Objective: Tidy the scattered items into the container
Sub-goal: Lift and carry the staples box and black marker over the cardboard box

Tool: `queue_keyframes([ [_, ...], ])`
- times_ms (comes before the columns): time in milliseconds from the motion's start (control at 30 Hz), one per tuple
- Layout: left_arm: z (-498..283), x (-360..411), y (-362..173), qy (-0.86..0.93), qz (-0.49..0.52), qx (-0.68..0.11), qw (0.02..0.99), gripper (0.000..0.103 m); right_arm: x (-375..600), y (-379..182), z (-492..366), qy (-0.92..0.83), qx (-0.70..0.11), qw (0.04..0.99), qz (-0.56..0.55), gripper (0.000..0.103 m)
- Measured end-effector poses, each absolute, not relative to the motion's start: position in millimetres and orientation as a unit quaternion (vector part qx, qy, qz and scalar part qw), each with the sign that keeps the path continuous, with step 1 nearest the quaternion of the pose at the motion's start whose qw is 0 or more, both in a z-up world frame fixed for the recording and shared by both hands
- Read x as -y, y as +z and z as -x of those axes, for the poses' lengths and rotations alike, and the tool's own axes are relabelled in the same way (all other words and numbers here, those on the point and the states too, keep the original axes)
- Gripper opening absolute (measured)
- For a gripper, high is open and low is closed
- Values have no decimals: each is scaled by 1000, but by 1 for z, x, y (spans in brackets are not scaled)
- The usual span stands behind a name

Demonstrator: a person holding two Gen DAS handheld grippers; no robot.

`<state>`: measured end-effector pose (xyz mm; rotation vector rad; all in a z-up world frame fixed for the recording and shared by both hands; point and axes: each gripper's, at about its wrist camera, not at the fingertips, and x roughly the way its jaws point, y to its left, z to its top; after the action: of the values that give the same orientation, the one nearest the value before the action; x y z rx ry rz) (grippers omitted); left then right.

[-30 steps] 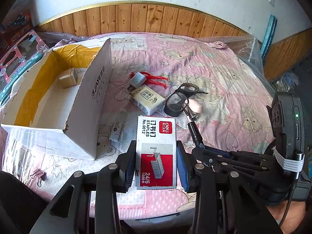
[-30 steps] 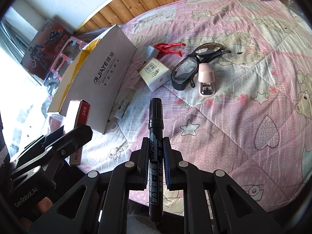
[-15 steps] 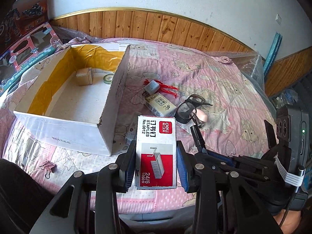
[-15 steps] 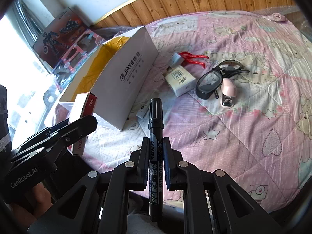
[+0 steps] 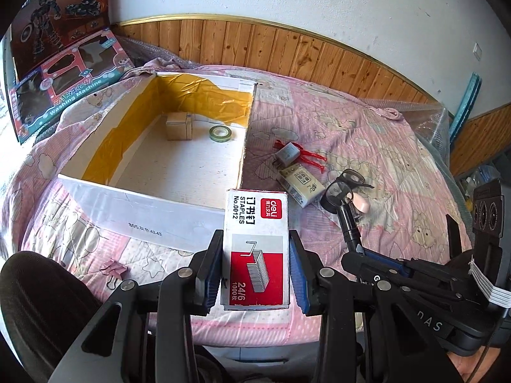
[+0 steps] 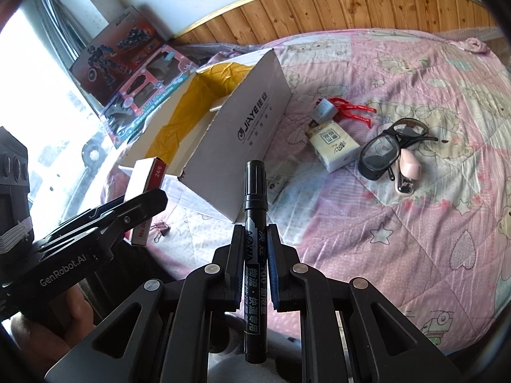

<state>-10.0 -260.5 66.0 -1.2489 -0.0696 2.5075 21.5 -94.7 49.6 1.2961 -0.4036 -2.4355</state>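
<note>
Cardboard container [image 5: 143, 206] awaits: left gripper [image 5: 255, 265] clamps the staple box [image 5: 255, 249] near its front wall, right gripper [image 6: 254, 261] pinches a black marker [image 6: 255, 223]; next, likely carry both over the rim and release.

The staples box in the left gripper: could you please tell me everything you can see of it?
The staples box is a small cardboard carton, white on its far half and red on its near half, printed "STAPLES No.0012", "24/6" and a drawing of a staple strip. It looks closed and undamaged. The left gripper clamps its long sides between blue pads, holding it off the bedspread, its far end pointing at the near right corner of the open cardboard box. Nothing else touches it.
</note>
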Motion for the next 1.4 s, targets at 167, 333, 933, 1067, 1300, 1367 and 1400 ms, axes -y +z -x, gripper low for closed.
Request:
queue_keyframes([
  [167, 13, 275, 71, 886, 433, 35, 164, 39, 105, 60, -19, -862, 139, 182, -453, 13],
  [333, 16, 295, 75, 889, 427, 49, 155, 39, 116, 67, -16, -862, 138, 188, -450, 13],
  [933, 32, 358, 88, 899, 412, 87, 122, 39, 166, 94, 7, -861, 122, 226, -439, 13],
  [1067, 37, 371, 91, 901, 409, 91, 115, 39, 178, 99, 14, -861, 119, 234, -436, 13],
  [1300, 51, 388, 95, 904, 406, 89, 102, 39, 201, 105, 26, -859, 110, 249, -434, 13],
  [1367, 55, 392, 95, 904, 406, 86, 98, 39, 208, 107, 30, -858, 107, 253, -433, 13],
  [1400, 57, 393, 96, 905, 406, 85, 97, 39, 211, 108, 33, -858, 106, 255, -433, 13],
])
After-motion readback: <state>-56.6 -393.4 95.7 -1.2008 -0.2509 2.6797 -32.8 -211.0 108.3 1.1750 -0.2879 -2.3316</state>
